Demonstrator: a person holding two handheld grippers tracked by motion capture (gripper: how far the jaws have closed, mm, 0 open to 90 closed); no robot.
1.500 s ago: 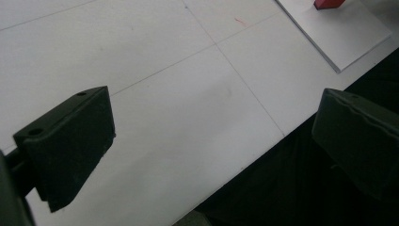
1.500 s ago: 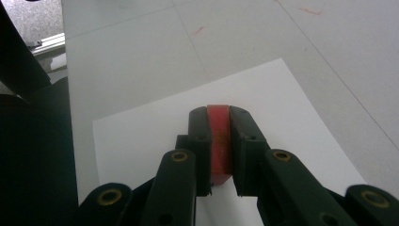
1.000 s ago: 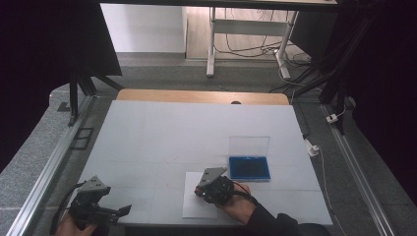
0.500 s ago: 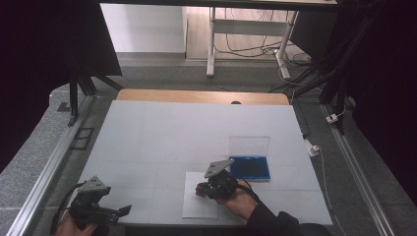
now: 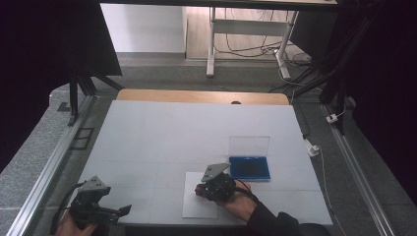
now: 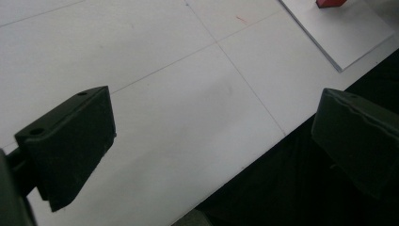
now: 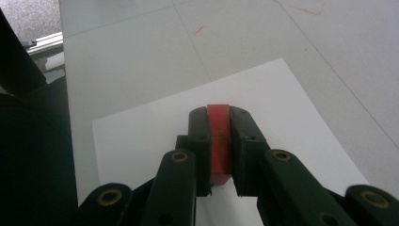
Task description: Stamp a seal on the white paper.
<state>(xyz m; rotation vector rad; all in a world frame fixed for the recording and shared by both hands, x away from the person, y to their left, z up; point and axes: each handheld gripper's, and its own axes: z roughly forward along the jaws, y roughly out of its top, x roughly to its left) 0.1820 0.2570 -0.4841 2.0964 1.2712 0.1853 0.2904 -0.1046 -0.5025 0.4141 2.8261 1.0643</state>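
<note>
My right gripper [image 5: 200,190] is over the white sheet of paper [image 5: 195,208] near the table's front edge. It is shut on a small red block [image 7: 219,141], which stands upright between the jaws above the sheet [image 7: 155,136]. The left gripper view catches the same red block [image 6: 331,3] on the paper [image 6: 346,35], far off. A blue ink pad [image 5: 250,168] in a case with its clear lid [image 5: 249,146] raised sits just right of the sheet. My left gripper [image 5: 123,210] is at the front left corner, open [image 6: 214,136], with only bare table between its jaws.
The white table top [image 5: 172,132] stretches back to a wooden strip [image 5: 196,96]. A metal rail [image 5: 46,172] runs along the left side, another along the right. A white plug and cable [image 5: 312,147] lie off the right edge.
The right gripper has shifted slightly to the right over the paper, still shut on the red block. The left gripper has stayed in place.
</note>
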